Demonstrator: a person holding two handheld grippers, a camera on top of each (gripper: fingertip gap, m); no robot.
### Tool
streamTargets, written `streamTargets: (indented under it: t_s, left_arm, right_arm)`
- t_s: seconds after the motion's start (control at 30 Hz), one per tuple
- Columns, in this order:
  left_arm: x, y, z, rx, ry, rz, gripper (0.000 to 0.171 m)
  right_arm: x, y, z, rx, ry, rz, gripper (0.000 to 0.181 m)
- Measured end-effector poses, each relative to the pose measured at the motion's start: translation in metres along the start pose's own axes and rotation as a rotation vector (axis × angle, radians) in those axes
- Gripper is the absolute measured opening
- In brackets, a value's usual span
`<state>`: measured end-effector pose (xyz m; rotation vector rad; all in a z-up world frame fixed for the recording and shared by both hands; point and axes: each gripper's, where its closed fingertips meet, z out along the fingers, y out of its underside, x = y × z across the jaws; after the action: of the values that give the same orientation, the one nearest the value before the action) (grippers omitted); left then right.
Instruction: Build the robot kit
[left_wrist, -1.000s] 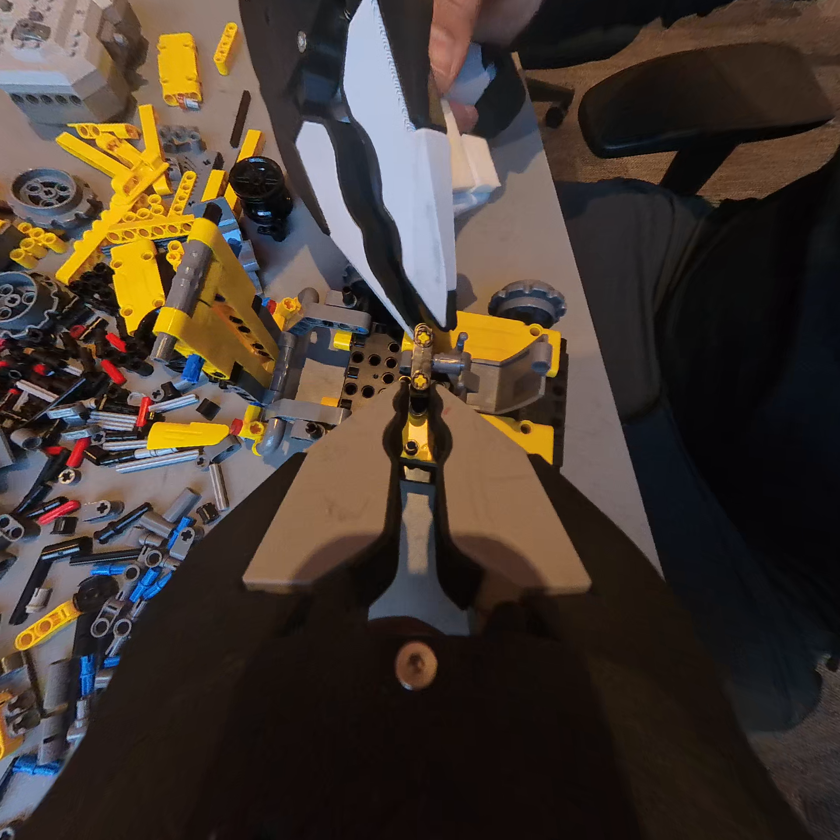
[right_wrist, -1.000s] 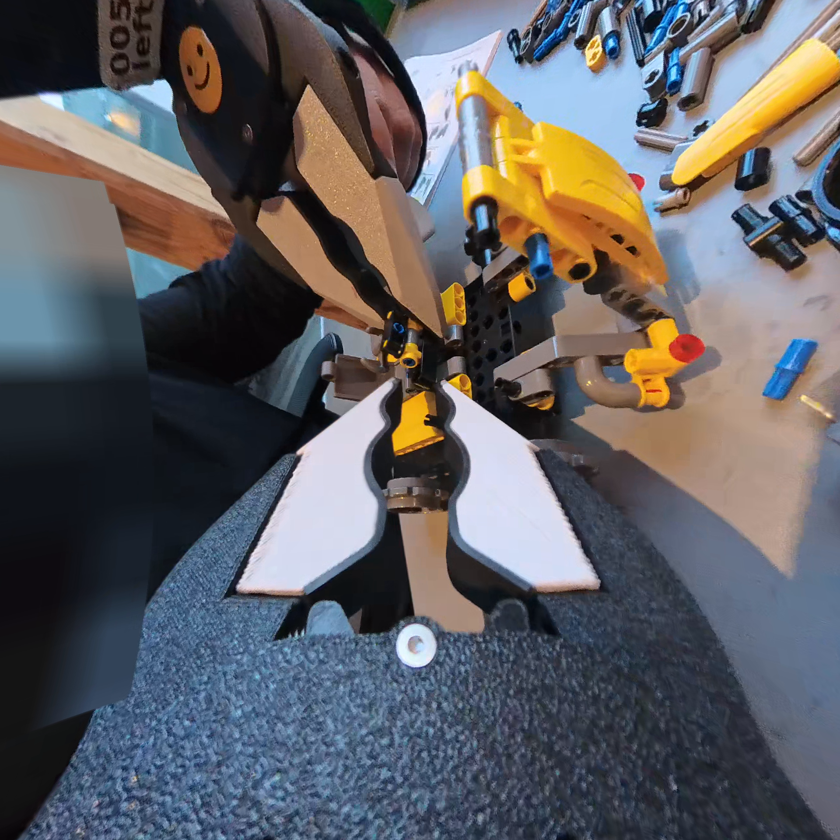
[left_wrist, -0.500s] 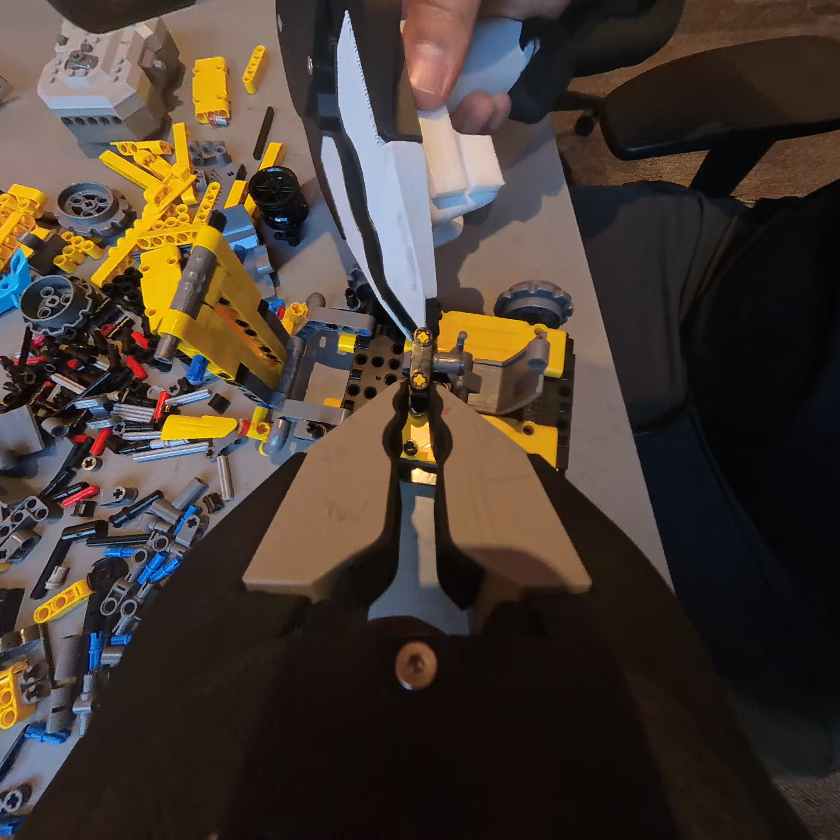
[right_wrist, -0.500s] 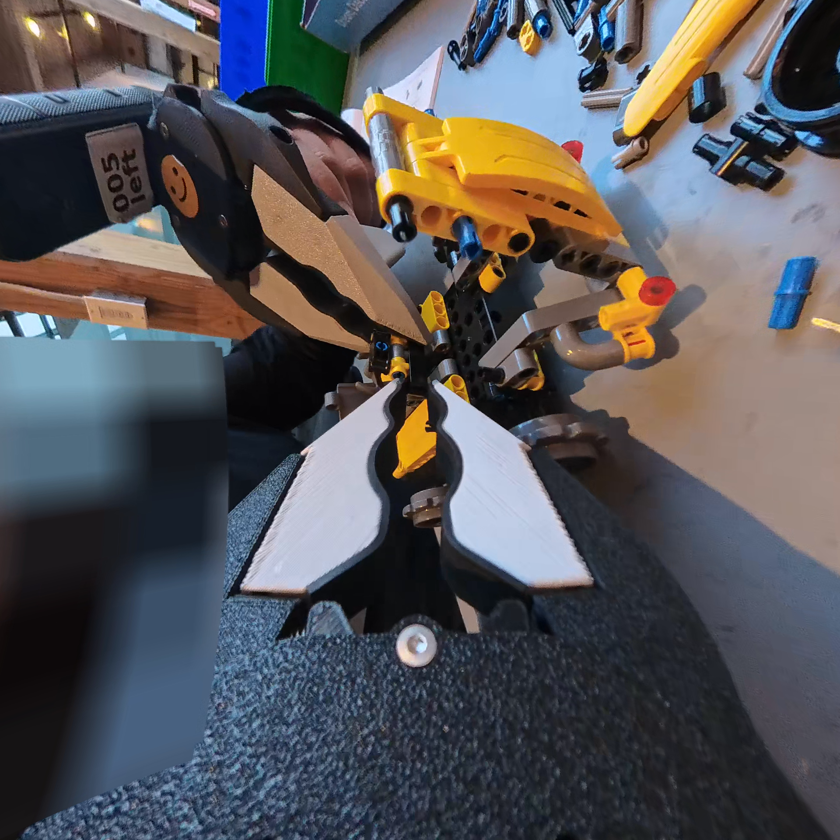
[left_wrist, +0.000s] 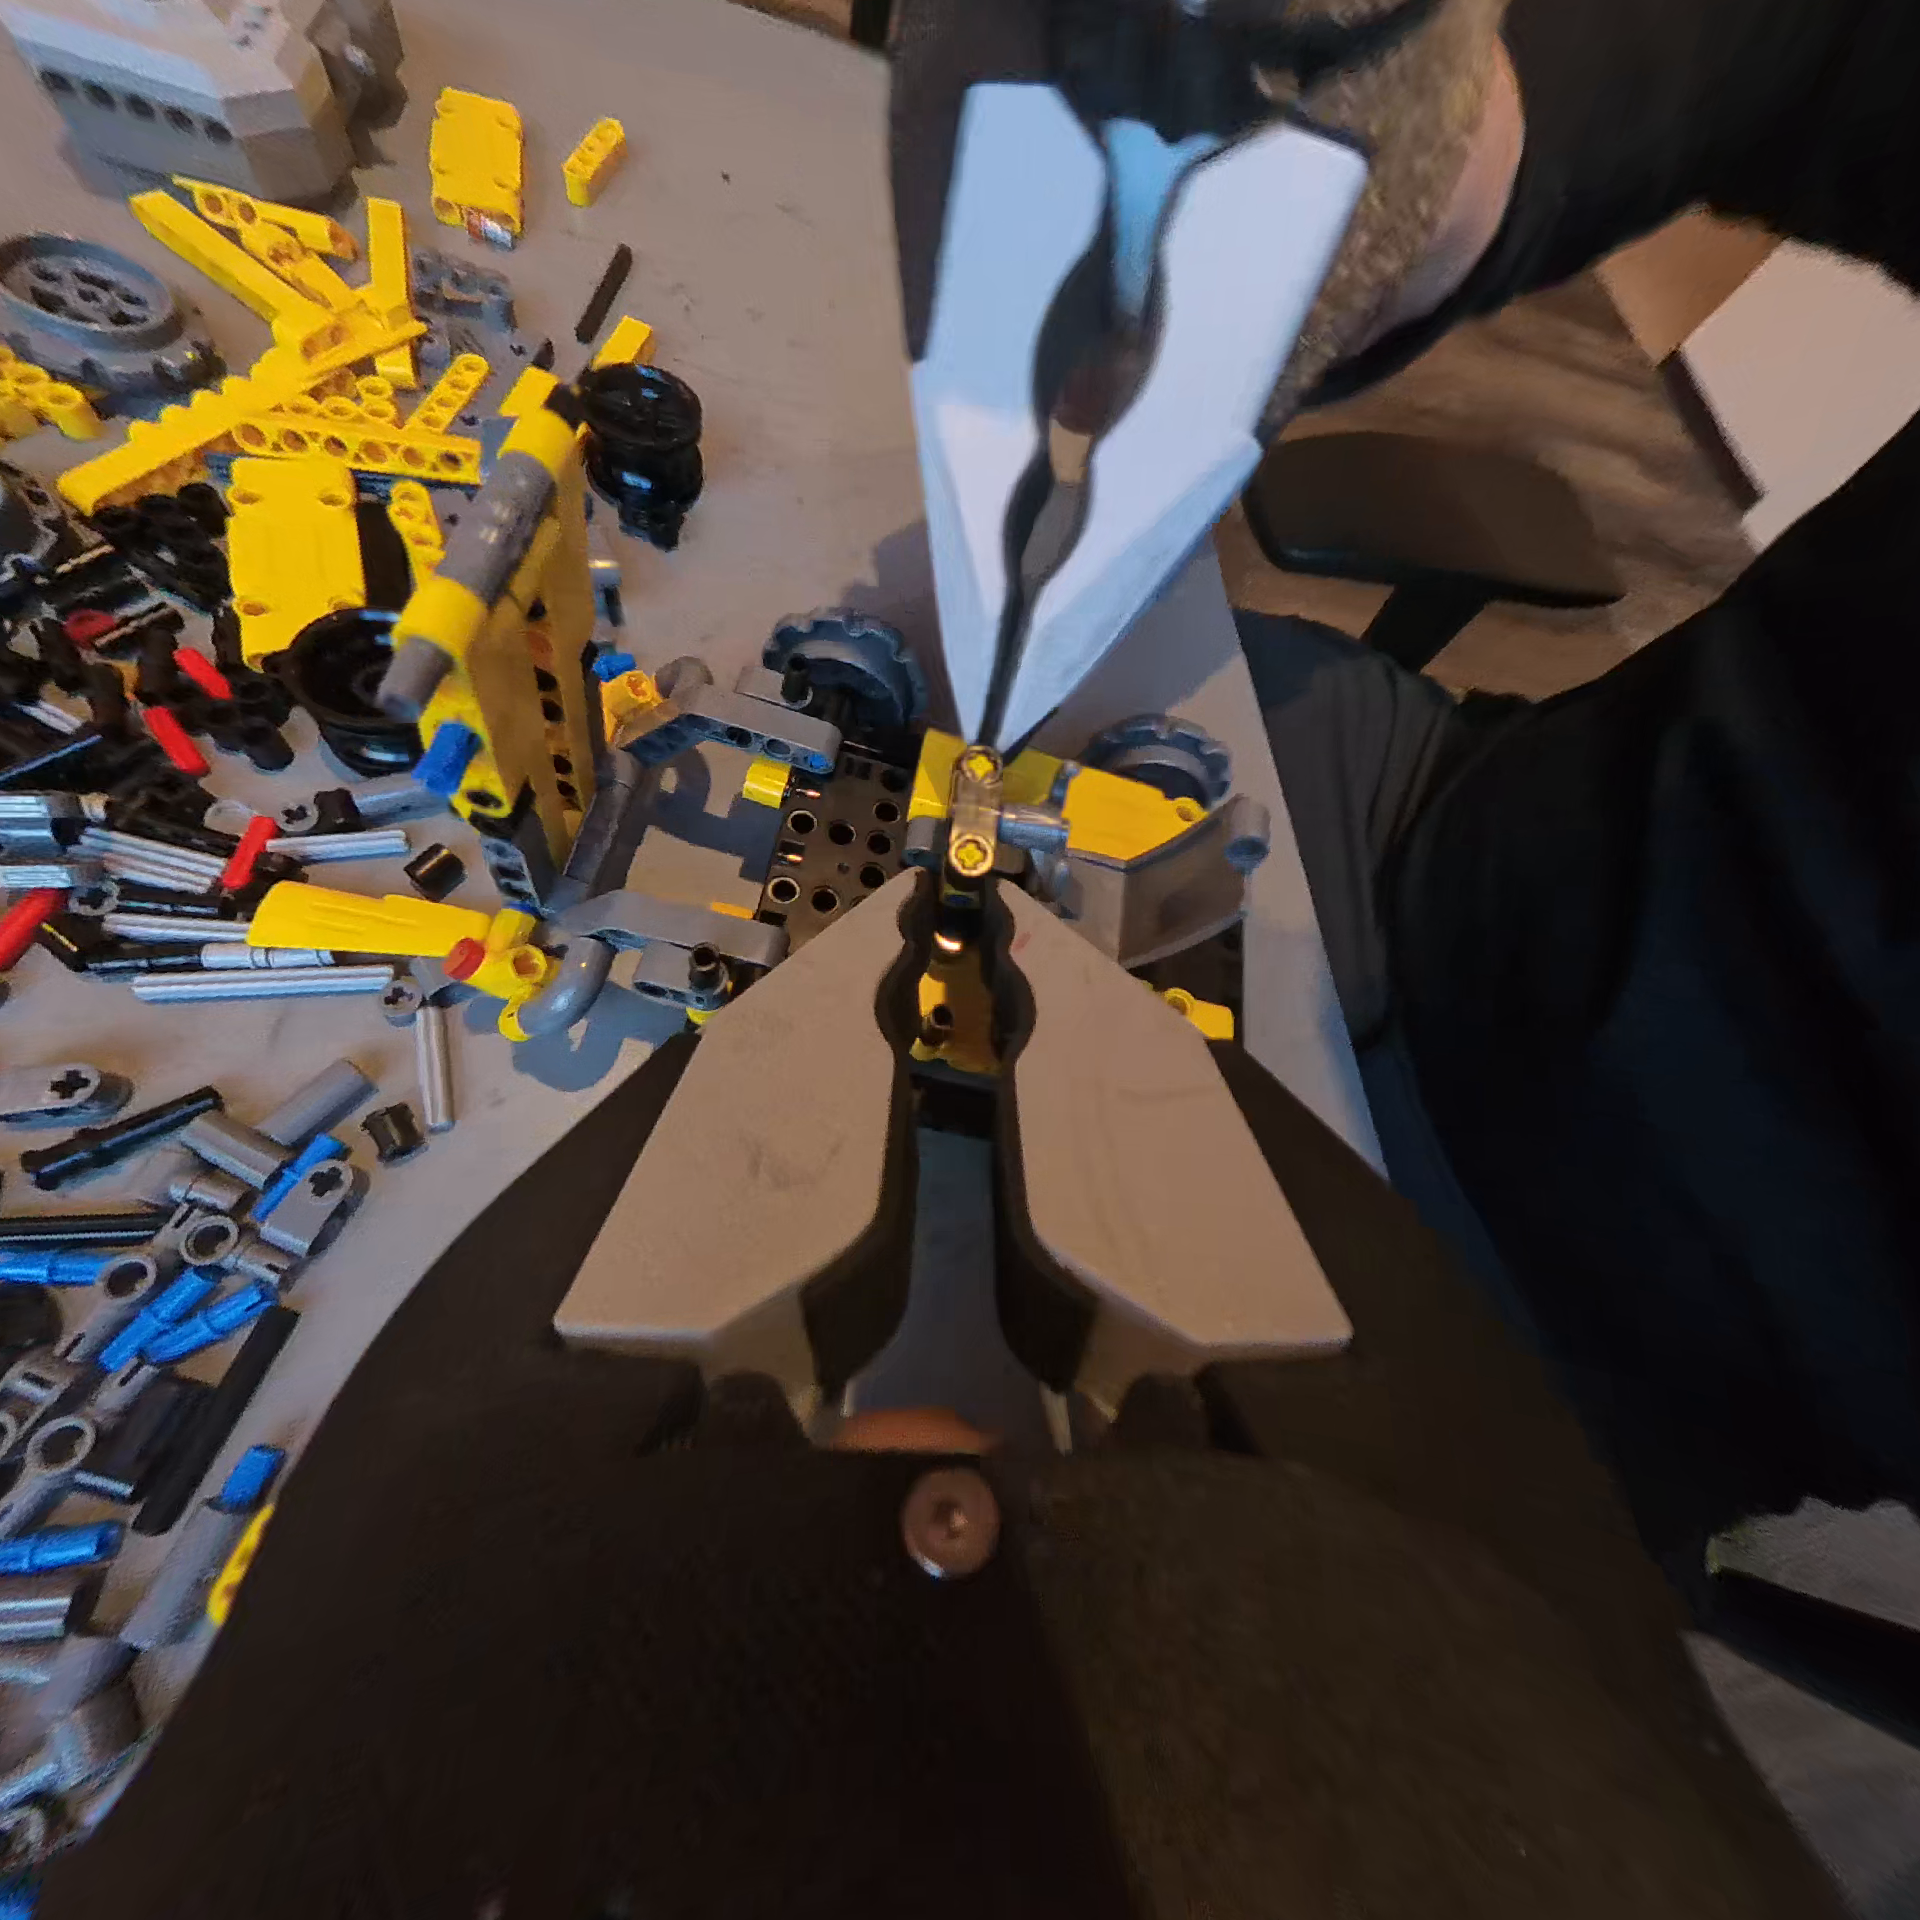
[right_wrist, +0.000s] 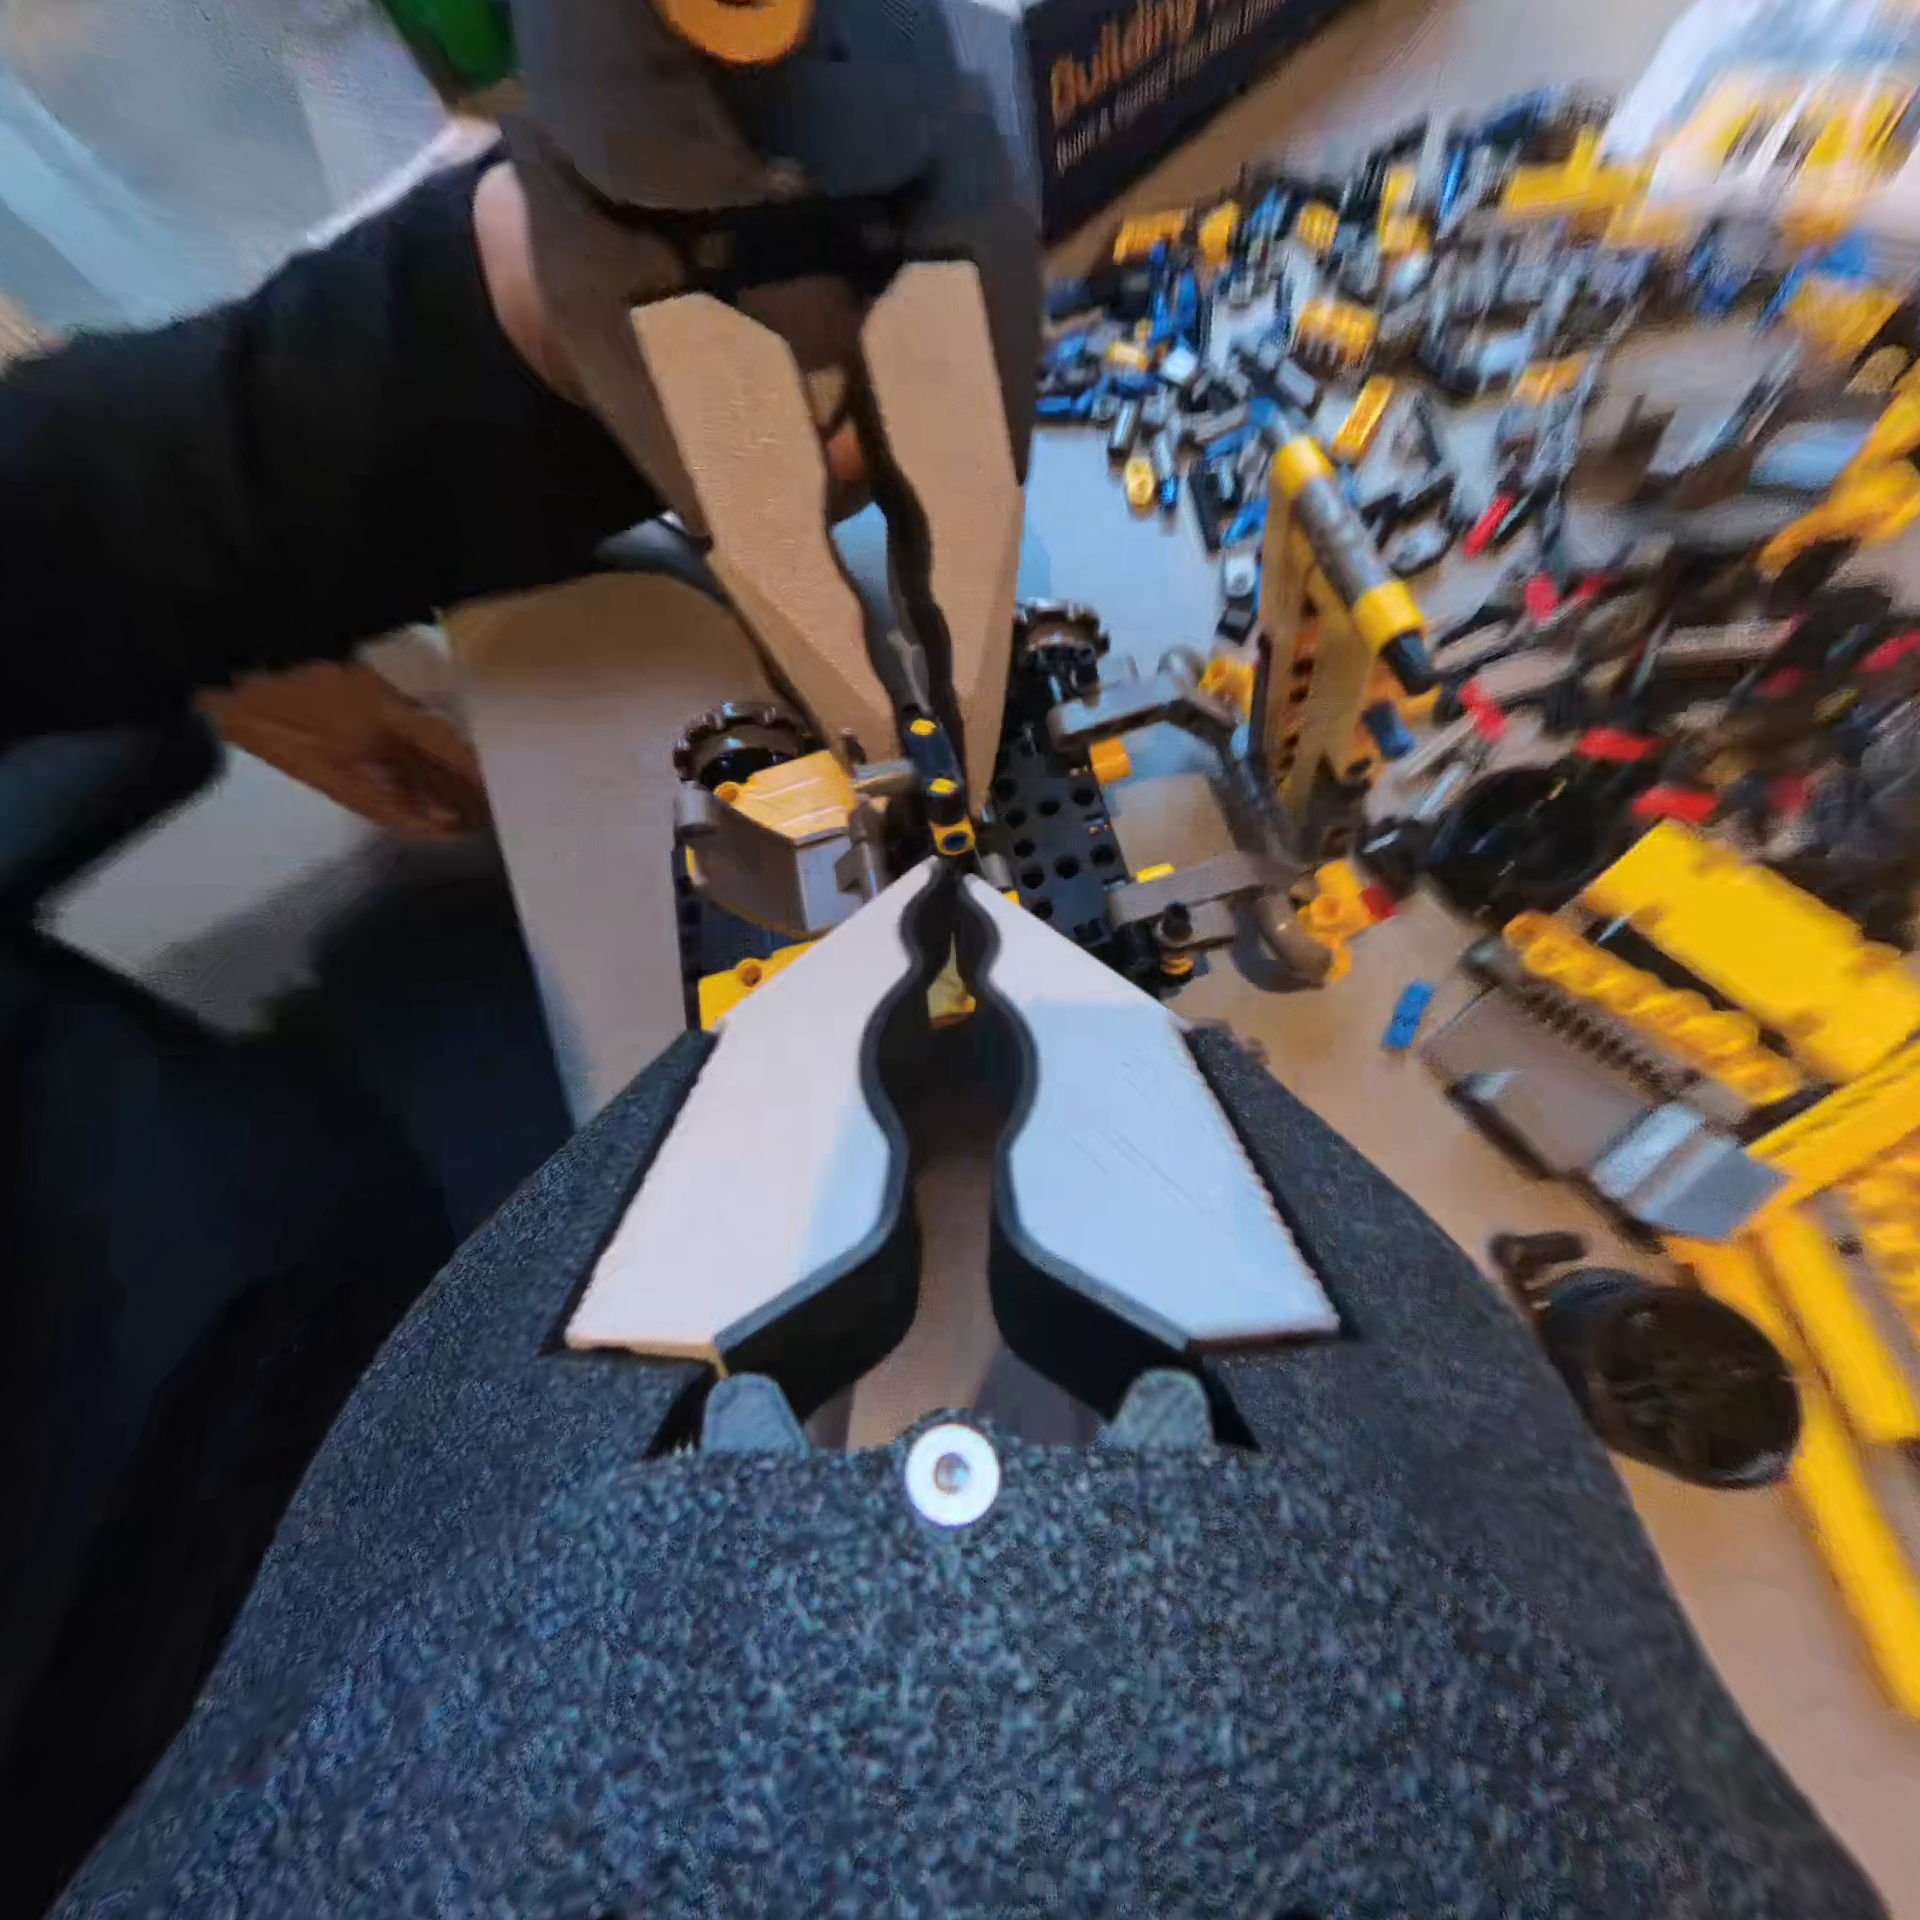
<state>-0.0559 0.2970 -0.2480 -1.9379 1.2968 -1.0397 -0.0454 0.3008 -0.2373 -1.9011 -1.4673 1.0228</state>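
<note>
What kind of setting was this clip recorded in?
Probably an office or hobby workspace: a grey table is strewn with loose building-toy parts, a part-built yellow model sits near its edge, and a black office chair stands beside it.

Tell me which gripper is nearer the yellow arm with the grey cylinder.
Left. The left gripper sits just right of the yellow arm; the right gripper is beyond, farther right.

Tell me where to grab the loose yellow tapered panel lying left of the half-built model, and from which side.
Take the long yellow tapered plastic panel across its narrow width near the middle, coming straight down from above. It lies flat on the grey table, so its two long edges are the faces that jaws can close on. Grey rods crowd its near edge, so go in carefully.
</note>
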Motion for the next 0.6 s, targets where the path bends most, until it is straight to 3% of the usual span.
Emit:
streamTargets:
  t_s: [0.13,0.23,0.3,0.43,0.6]
  left_arm:
    - [-0.002,-0.001,0.001,0.027,0.022,-0.030,0.005]
    - [-0.001,-0.002,0.001,0.041,0.046,-0.049,0.004]
    - [0.000,-0.001,0.000,0.050,0.065,-0.047,0.005]
    - [0.002,-0.001,0.000,0.058,0.090,-0.032,0.004]
    - [0.004,-0.001,0.000,0.058,0.101,-0.017,0.005]
  right_arm:
    - [-0.002,0.006,0.005,-0.033,0.100,-0.218,0.000]
    - [0.000,0.001,-0.001,0.018,0.073,-0.180,0.000]
    - [0.007,0.001,-0.006,0.017,0.053,-0.131,0.023]
    - [-0.003,0.007,-0.003,-0.025,-0.111,-0.110,0.017]
    - [-0.001,0.007,0.008,-0.074,-0.109,-0.197,0.013]
